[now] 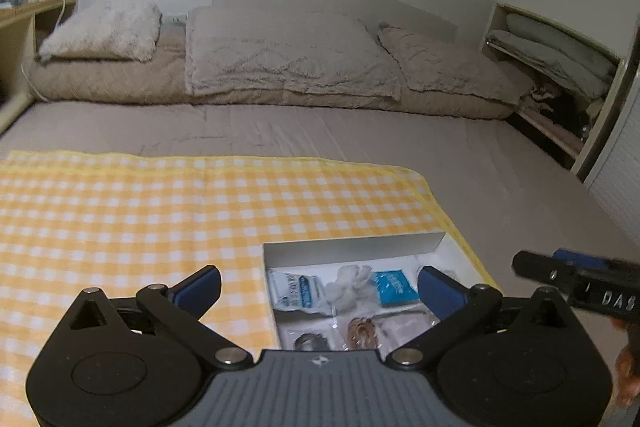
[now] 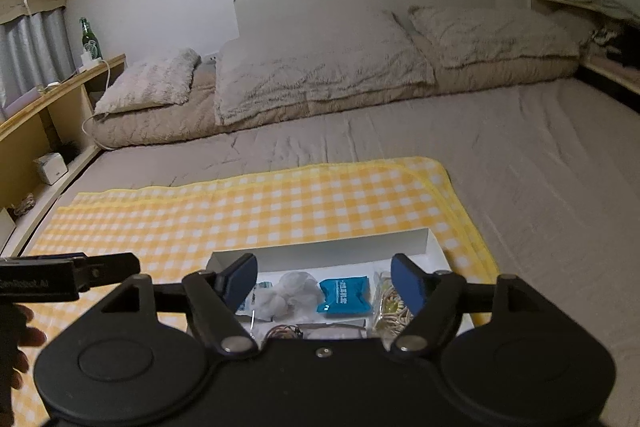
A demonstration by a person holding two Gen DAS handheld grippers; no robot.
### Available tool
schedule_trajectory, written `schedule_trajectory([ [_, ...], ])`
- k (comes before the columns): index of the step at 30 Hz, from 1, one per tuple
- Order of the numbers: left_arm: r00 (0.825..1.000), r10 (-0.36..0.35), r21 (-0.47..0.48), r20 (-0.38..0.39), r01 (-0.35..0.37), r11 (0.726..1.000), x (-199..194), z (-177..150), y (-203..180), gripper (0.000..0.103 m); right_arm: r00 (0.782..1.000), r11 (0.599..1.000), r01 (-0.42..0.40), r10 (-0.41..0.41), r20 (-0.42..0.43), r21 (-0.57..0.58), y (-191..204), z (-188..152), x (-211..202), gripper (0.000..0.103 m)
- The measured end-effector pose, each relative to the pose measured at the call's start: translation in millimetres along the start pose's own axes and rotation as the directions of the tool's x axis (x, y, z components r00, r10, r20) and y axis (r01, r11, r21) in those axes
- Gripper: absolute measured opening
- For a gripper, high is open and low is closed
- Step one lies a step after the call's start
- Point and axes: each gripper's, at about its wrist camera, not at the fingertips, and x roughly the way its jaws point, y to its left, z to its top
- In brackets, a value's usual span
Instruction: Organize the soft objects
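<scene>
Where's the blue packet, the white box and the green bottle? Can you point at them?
blue packet (image 2: 342,297): right wrist view, middle of its front.
white box (image 2: 340,245): right wrist view, inside of its far wall.
green bottle (image 2: 89,41): right wrist view, its body on the shelf.

Each camera sits just behind its own gripper and looks forward and downward along the fingers, close above the white box (image 1: 352,247) on the checked cloth (image 1: 160,211). The left wrist view has the box ahead and slightly right; the right wrist view has it straight ahead. Both share the box, cloth and pillows (image 2: 320,67) far beyond.
</scene>
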Motion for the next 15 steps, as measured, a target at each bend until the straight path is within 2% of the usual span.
schedule_trajectory([
  [3,0.999,0.034,0.030,0.015,-0.035,0.999,-17,-10,-2,0.103,1.000,1.000,0.004,-0.004,0.019,-0.010,5,-5,-15,0.081],
  [13,0.997,0.039,0.013,0.069,-0.040,0.999,-65,-36,5,0.103,0.999,0.998,0.008,-0.006,0.045,-0.060,24,-32,-57,0.089],
  [15,0.997,0.044,0.010,0.070,-0.045,0.999,-71,-42,7,0.103,0.999,0.997,0.018,-0.014,0.052,-0.072,27,-39,-64,0.093],
])
